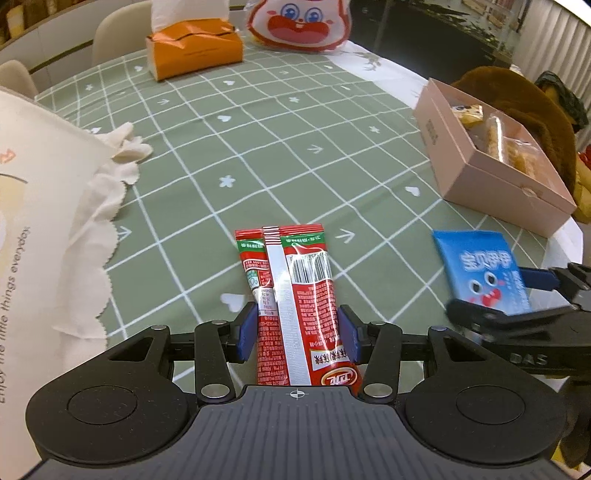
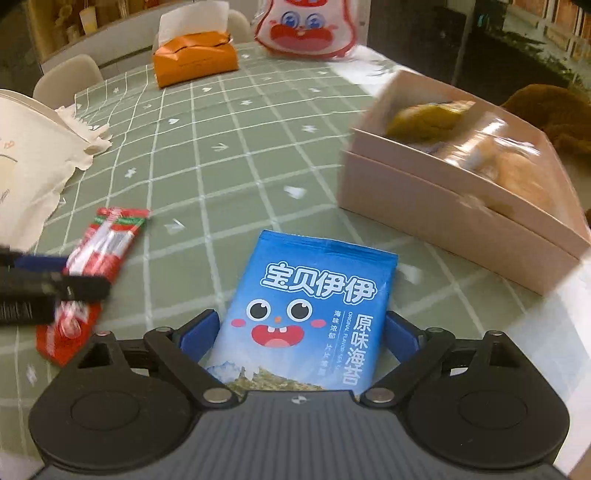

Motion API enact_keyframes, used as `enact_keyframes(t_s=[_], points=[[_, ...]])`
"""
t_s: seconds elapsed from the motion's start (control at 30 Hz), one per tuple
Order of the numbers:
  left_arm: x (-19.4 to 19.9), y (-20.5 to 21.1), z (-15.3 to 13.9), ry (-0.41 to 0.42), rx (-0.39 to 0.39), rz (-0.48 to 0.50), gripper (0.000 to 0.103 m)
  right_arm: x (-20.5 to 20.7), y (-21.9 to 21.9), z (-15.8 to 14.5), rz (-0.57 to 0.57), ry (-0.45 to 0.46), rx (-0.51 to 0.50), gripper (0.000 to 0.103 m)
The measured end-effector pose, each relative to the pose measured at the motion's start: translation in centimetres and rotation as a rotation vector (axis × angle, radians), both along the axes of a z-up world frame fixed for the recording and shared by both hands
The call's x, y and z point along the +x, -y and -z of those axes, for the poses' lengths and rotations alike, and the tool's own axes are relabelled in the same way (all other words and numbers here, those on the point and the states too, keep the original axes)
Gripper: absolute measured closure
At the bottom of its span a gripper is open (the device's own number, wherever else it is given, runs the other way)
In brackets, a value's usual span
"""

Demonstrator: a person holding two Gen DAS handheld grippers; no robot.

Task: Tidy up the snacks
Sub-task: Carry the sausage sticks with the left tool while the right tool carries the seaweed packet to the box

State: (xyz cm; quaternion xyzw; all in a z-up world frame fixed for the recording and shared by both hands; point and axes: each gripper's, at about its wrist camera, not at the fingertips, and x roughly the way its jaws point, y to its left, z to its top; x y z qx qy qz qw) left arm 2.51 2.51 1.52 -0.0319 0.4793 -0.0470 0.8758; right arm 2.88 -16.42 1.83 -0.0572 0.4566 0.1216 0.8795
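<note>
Left gripper (image 1: 297, 332) clamped on red sachets (image 1: 291, 295), right gripper (image 2: 301, 332) clamped on blue seaweed packet (image 2: 306, 310), both above the surface (image 1: 277, 147). Pink box (image 2: 461, 206) at two o'clock, already part-filled. Risk: slick sachets slipping apart, or packet snagging the box wall.

Two grippers are seen, the left gripper (image 1: 298, 334) and the right gripper (image 2: 301, 330). One red snack packet (image 1: 295, 306) and one blue seaweed packet (image 2: 306, 314) are counted. One pink box (image 1: 480, 173) of wrapped pastries, one orange tissue box (image 1: 194, 46), one cartoon-faced bag (image 1: 299, 24) and one cream cloth bag (image 1: 44, 192) are found on the bench (image 1: 258, 155). At least two chairs (image 1: 122, 33) are visible behind it.
</note>
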Motion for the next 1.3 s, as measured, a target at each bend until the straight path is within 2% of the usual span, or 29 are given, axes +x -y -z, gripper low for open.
enact_keyframes(t_s=[0.2, 0.3, 0.4, 0.5, 0.63, 0.7, 0.77, 0.87, 0.97, 1.0, 1.03, 1.1, 1.13, 1.23, 1.3], points=[[-0.3, 1.5, 0.0, -0.004, -0.034, 0.046, 0.051, -1.7, 3.4, 0.0, -0.009, 0.007, 0.004, 0.009], [-0.7, 2.5, -0.4, 0.004, -0.085, 0.076, 0.051, -2.4, 4.3, -0.1, 0.014, 0.01, 0.009, 0.016], [-1.0, 3.8, -2.7, 0.067, -0.122, 0.113, 0.051, -3.1, 5.4, -1.8, 0.024, 0.057, 0.026, 0.021], [-0.6, 4.7, -7.3, 0.159, -0.197, 0.158, 0.051, -3.6, 7.3, -6.5, 0.044, 0.156, 0.076, 0.022], [1.9, 6.8, -14.9, 0.322, -0.222, 0.271, 0.051, -3.3, 10.5, -16.1, 0.074, 0.362, 0.122, 0.022], [4.4, 8.1, -17.5, 0.355, -0.261, 0.321, 0.051, -2.2, 11.9, -20.6, 0.106, 0.446, 0.112, 0.021], [6.9, 9.8, -18.6, 0.363, -0.272, 0.365, 0.051, -0.7, 13.3, -23.6, 0.139, 0.484, 0.122, 0.021], [10.4, 12.1, -18.1, 0.341, -0.259, 0.395, 0.051, 2.0, 14.6, -25.4, 0.185, 0.492, 0.134, 0.021], [14.4, 13.4, -15.5, 0.273, -0.365, 0.438, 0.048, 5.1, 15.3, -24.4, 0.23, 0.441, 0.154, 0.021], [16.3, 13.9, -13.7, 0.242, -0.394, 0.461, 0.045, 6.1, 15.4, -23.7, 0.241, 0.417, 0.157, 0.021], [17.8, 14.3, -11.7, 0.219, -0.392, 0.467, 0.045, 7.3, 15.5, -22.8, 0.254, 0.389, 0.163, 0.02], [20.2, 15.1, -7.5, 0.157, -0.318, 0.42, 0.052, 10.2, 15.3, -20.4, 0.28, 0.311, 0.188, 0.018], [20.6, 14.8, -6.2, 0.147, -0.319, 0.392, 0.052, 11.6, 15.2, -19.1, 0.291, 0.261, 0.187, 0.018], [20.6, 12.6, -4.8, 0.14, -0.415, 0.344, 0.052, 14.7, 15.1, -15.4, 0.324, 0.15, 0.203, 0.016], [20.3, 11.5, -4.6, 0.138, -0.399, 0.323, 0.052, 15.9, 14.9, -13.7, 0.331, 0.108, 0.228, 0.016]])
